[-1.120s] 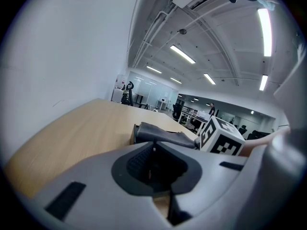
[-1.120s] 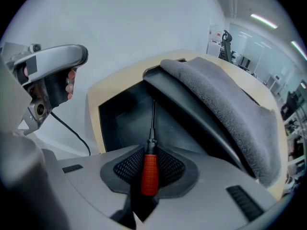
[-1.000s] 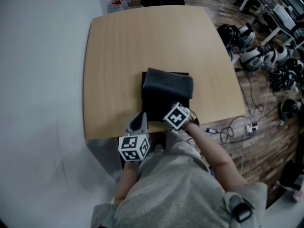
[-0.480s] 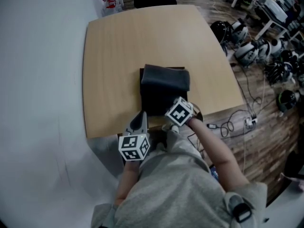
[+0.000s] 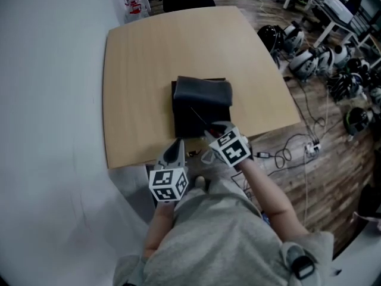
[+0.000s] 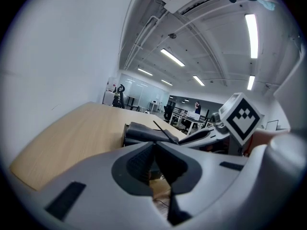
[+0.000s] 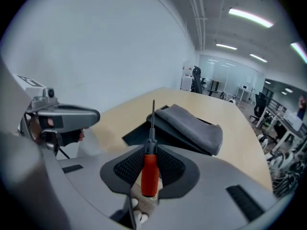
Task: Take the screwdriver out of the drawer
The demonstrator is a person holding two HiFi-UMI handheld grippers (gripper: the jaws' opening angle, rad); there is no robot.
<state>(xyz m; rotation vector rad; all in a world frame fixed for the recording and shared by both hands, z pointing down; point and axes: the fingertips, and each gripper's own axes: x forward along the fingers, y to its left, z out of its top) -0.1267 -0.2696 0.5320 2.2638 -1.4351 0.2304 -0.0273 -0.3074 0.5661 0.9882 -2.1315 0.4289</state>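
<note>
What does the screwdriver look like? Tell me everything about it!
The screwdriver has a fat orange-red handle, a black collar and a thin dark metal shaft. The right gripper pinches its handle between both black ribbed pads. Its tip points away toward the wooden table, touching nothing else.

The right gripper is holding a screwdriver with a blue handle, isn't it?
Not quite. The right gripper does hold the screwdriver between its jaws, but the handle is red, not blue. The right gripper view shows it plainly.
</note>
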